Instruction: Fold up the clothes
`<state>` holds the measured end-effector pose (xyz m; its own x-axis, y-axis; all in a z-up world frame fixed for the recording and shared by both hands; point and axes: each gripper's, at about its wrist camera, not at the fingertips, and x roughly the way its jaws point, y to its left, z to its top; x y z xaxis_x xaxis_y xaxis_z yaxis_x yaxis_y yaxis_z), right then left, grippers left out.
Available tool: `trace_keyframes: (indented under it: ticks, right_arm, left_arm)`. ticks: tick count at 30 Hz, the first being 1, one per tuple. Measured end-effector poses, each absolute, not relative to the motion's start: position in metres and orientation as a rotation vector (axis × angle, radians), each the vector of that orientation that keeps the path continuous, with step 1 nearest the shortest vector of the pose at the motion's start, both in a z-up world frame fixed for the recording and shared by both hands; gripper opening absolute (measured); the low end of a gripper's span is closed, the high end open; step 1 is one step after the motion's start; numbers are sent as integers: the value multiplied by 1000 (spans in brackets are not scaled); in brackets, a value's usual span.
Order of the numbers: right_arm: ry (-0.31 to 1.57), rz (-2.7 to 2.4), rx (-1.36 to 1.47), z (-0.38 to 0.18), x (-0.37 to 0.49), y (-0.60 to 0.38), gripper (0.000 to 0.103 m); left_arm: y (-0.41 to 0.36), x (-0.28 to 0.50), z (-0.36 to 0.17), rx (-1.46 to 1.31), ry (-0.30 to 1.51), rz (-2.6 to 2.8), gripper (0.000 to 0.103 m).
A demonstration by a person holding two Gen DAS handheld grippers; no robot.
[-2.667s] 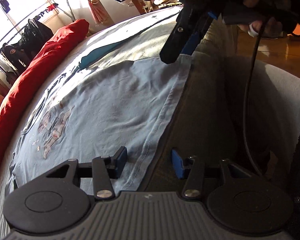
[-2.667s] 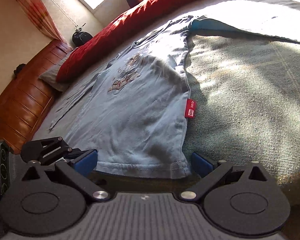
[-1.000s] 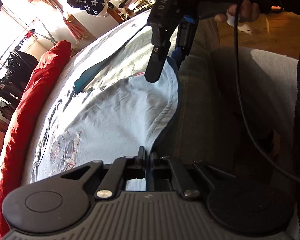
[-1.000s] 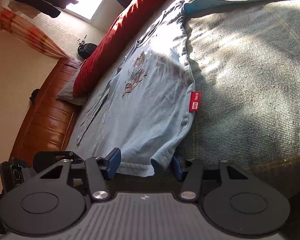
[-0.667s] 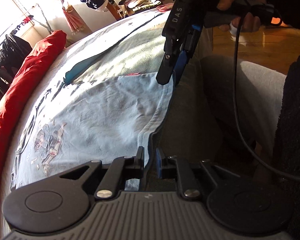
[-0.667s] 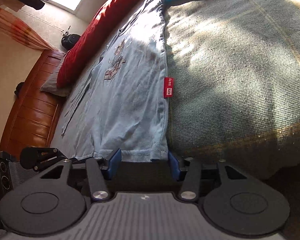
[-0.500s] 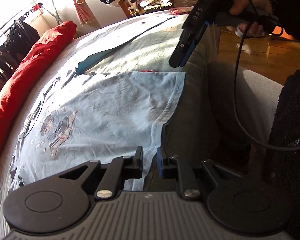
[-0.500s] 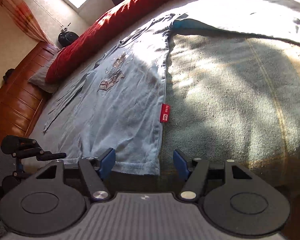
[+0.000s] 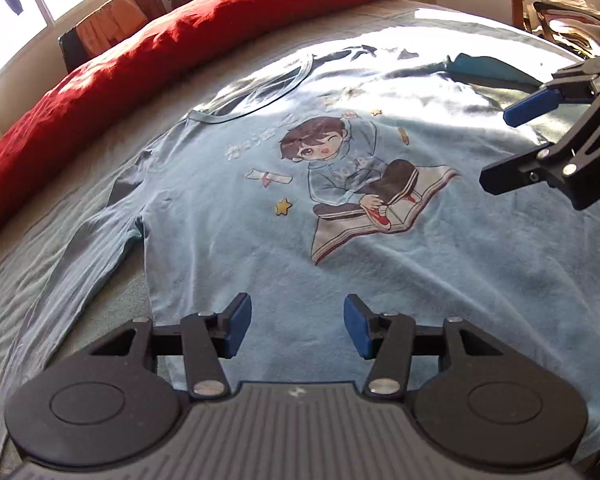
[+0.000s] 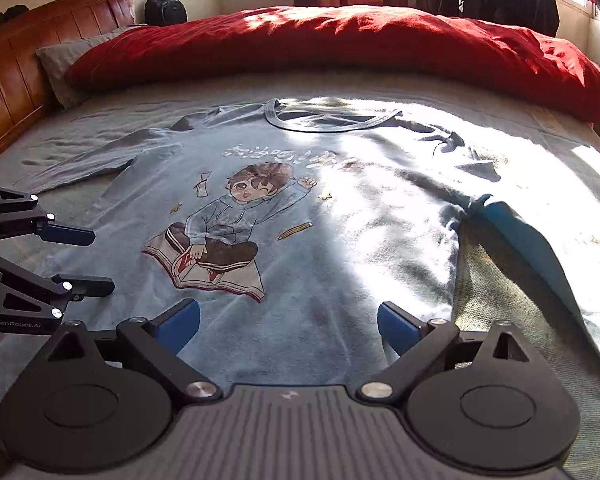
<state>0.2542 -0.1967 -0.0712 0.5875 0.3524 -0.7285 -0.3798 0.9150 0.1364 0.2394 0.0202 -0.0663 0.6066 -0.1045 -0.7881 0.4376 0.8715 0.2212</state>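
Shirt [image 10: 300, 248] lies flat, print up, on bed [image 10: 100, 120]. Collar twd red duvet [image 10: 340, 44], hem nearest the cams. One sleeve [image 9: 80, 256] spread out on the L side in L-wrist view; other side ends in a teal cuff [image 10: 512, 220] near bright sun patch.

L gripper [image 9: 296, 326]: jaws part open, have just been opening, nothing betw pads, shirt body lies under them. R gripper [image 10: 288, 324]: jaws wide, also just been opening, empty; hem below. Each shows in the other's view, side by side above lower shirt, neither gripping cloth.

Step in hand (judged): garment laid out, first fold not begun. Likely next = sleeve/side panel folded in twd centre.

How to do it well:
- Pinch at shoulder seam + hem on same side, so the edge lifts as one straight line.
- Take both layers; a top-layer-only grab would drag the front and ripple it.
- Carry low, lay fold line parallel to shirt's long axis, just outside print.
- Lay sleeve back along the folded panel, not bunched.
- Release only once cloth rests flat.

Risk: glare on R half hides seams; check edge before closing.
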Motion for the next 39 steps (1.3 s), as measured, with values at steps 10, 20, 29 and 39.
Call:
trace_keyframes:
  ticks: [10,20,29,39]
  right_arm:
    - [820,371,-157,-96,130,-209,103]
    - [796,328,-146,-106,84,-208,103]
    - [834,298,-88,-95,86,-207,103]
    - [785,317,12,-71,59,-211,103]
  left_arm:
    - [73,132,-74,255,895,-268,75]
    - [76,90,-61,247,865,-237,77]
    - [15,141,-59,250,781,-300,80]
    - [70,73,-81,139,876,-229,89]
